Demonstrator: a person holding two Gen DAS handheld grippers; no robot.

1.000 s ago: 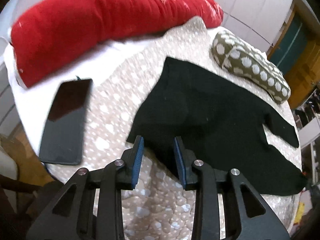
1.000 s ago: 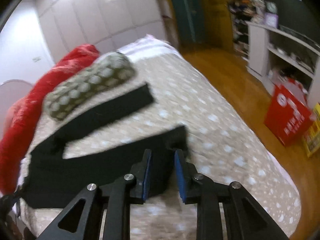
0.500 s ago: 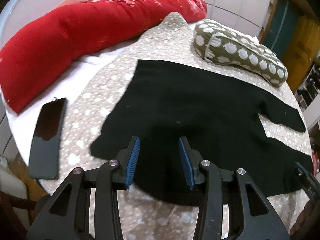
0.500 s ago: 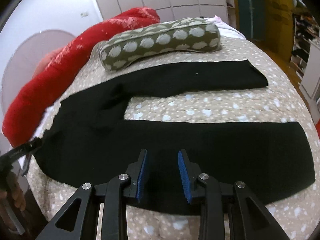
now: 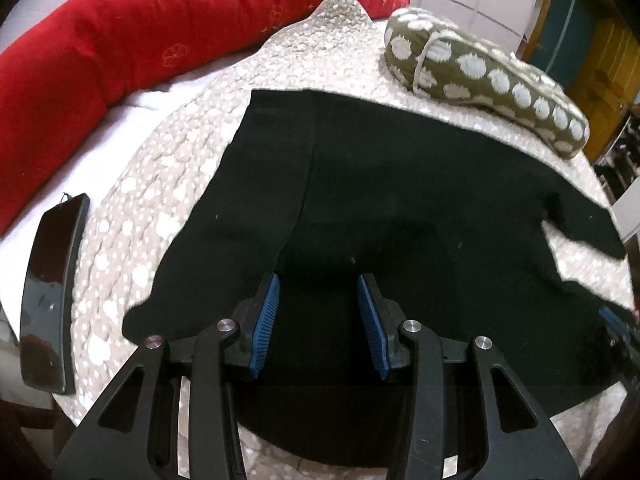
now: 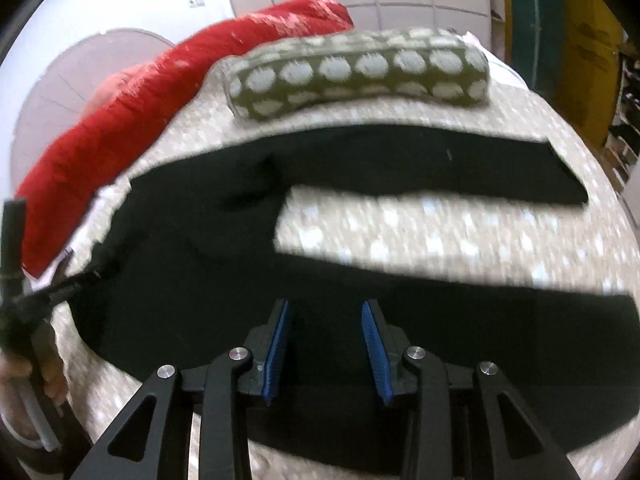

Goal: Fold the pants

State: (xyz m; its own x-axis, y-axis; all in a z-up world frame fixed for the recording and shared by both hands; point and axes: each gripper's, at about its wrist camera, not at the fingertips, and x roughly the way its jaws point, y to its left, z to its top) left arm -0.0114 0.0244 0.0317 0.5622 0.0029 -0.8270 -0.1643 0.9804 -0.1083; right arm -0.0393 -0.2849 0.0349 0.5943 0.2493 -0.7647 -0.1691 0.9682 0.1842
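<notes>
Both sets of jaws standing apart, nothing pinched between the blue pads; jaws of both just widened, with only flat black cloth showing in the gaps. Left gripper [image 5: 318, 312] poised over the near edge of the pants [image 5: 400, 208] by the waist end, pads clear of the fabric as far as can be judged. Right gripper [image 6: 326, 344] poised likewise over the near leg of the pants [image 6: 400, 296], farther along toward the hem.

Pants spread flat on the dotted bedspread [image 5: 168, 216], waistband at 10 o'clock in the left view, two legs splayed and running off toward 3 o'clock. Spotted bolster [image 5: 488, 80] lying just past the far leg at 1 o'clock; red pillow [image 5: 140, 40] beyond at 11 o'clock; phone [image 5: 50, 300] well apart at 9 o'clock on the sheet.

Step in hand, by the look of it: approach for the first fold, near leg onto far leg. Next move likely calling for lowering both grippers to the near edge, pinching the cloth at both points together, then lifting evenly and carrying toward 12 o'clock, clear of the bolster.
</notes>
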